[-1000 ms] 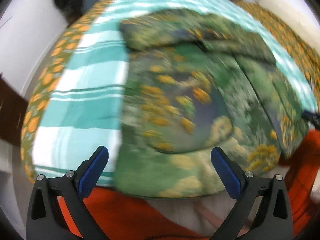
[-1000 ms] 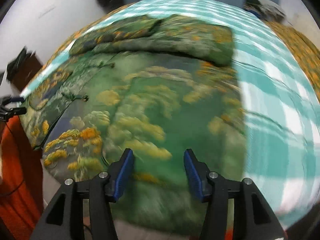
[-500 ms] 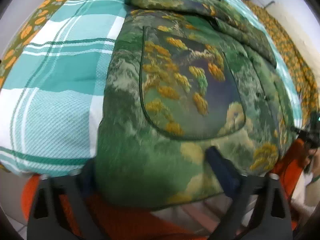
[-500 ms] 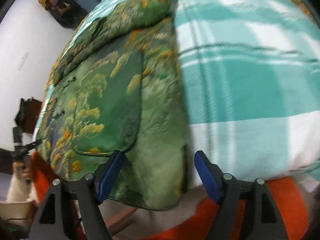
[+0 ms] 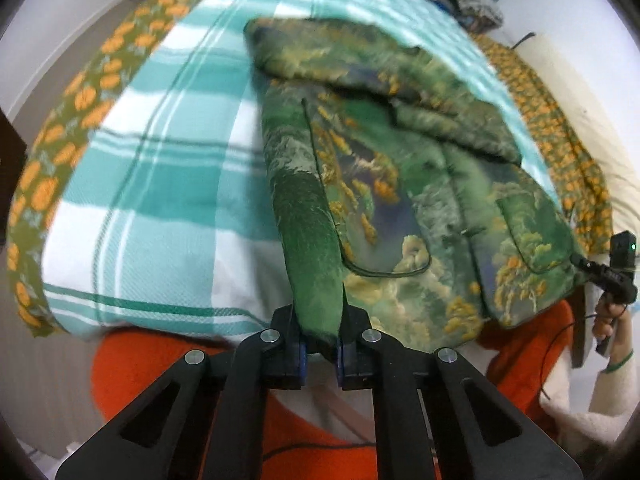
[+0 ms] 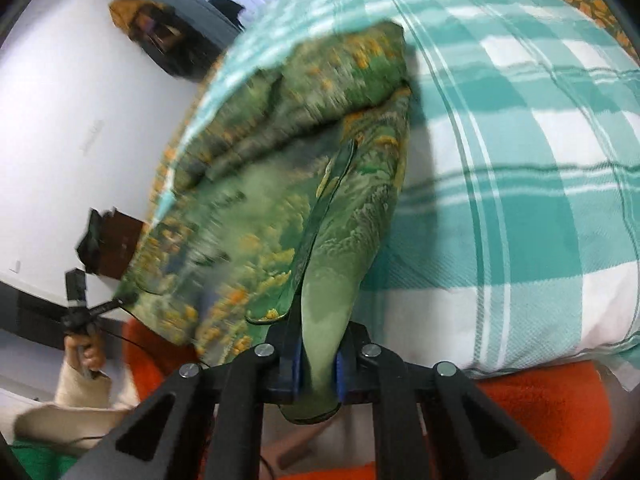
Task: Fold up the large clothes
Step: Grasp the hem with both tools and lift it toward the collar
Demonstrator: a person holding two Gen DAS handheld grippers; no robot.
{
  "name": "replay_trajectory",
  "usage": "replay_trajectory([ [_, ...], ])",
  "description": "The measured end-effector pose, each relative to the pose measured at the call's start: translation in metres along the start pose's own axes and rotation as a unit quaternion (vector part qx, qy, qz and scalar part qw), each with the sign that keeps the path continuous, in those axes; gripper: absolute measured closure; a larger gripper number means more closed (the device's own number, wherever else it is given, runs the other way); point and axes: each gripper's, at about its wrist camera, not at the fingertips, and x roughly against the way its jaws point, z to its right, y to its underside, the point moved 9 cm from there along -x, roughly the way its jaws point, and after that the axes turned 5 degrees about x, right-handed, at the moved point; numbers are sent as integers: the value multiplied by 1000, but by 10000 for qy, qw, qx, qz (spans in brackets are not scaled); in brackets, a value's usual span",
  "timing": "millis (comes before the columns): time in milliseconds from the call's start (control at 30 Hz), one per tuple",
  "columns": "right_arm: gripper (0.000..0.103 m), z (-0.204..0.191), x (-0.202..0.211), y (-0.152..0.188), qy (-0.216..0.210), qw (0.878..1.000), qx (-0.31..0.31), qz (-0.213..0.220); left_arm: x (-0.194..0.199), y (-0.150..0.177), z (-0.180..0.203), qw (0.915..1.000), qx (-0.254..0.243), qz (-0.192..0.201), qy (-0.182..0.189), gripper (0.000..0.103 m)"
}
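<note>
**Both bottom corners of the jacket pinched, ready for the lengthwise fold**

The green landscape-print jacket [image 5: 400, 184] lies front-up on the bed, on a teal-and-white checked bedspread [image 5: 168, 184], with its hem at the near edge of the mattress and its upper part bunched toward the far side. That layout puts the hem within reach of both hands, which is probably why the grasp starts there.

The left hand-held gripper [image 5: 320, 354] is clamped on the jacket's hem corner at its side: a tongue of green cloth rises straight out from between the blue pads [image 5: 301, 356], pulled into a ridge beside the pocket seam. The right hand-held gripper [image 6: 316, 368] is likewise closed on the opposite hem corner, with a fold of fabric passing between its pads [image 6: 339, 372] and hanging out below them. In the right wrist view the far cloth is blurred.

Holding one corner in each gripper likely keeps the hem taut and level, so the lower half can be carried up over the upper part without twisting. An orange cover [image 5: 516, 344] shows below the mattress edge.
</note>
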Motion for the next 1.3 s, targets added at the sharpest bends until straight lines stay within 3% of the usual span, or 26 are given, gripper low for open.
replay_trajectory([
  [133, 91, -8, 14, 9, -123, 9999, -24, 13, 16, 11, -3, 10000, -82, -14, 18, 96],
  [233, 91, -8, 23, 27, -192, 9997, -88, -97, 26, 40, -16, 9998, -56, -183, -17, 96],
  [367, 91, -9, 30, 64, -310, 9986, -309, -303, 42, 77, -33, 9983, 267, -506, 122, 96],
  [500, 91, -23, 52, 84, -574, 9966, -463, -375, 77, 89, -38, 9974, 437, -486, 306, 96],
  [633, 91, -38, 72, 47, -793, 9961, -398, -12, 102, 26, -27, 9958, 476, 132, 769, 96],
  [800, 92, -27, 44, -65, -748, 9940, -402, 695, 77, -96, -19, 9882, 716, 871, 1040, 96],
  [867, 92, -15, 19, -110, -673, 9923, -539, 894, 58, -125, -21, 9885, 748, 1029, 824, 96],
  [933, 92, -3, -9, -144, -474, 9920, -606, 1003, 29, -153, -21, 9908, 577, 1170, 347, 96],
  [1033, 92, 19, -53, -172, -129, 9912, -692, 1126, -12, -177, -23, 9918, 369, 1212, -191, 94],
  [1133, 89, 42, -88, -175, 39, 9899, -900, 1099, -50, -184, -27, 9923, 256, 1088, -540, 85],
  [1167, 89, 49, -99, -174, 81, 9894, -992, 1057, -56, -185, -27, 9929, 247, 1019, -561, 76],
  [1233, 85, 61, -109, -173, 18, 9870, -1222, 1046, -57, -187, -29, 9932, 332, 1029, -442, 51],
  [1267, 78, 63, -109, -174, -143, 9843, -1392, 1078, -51, -189, -30, 9923, 413, 1125, -307, 28],
  [1300, 72, 63, -107, -176, -388, 9808, -1546, 1122, -38, -190, -33, 9900, 516, 1313, -69, 13],
])
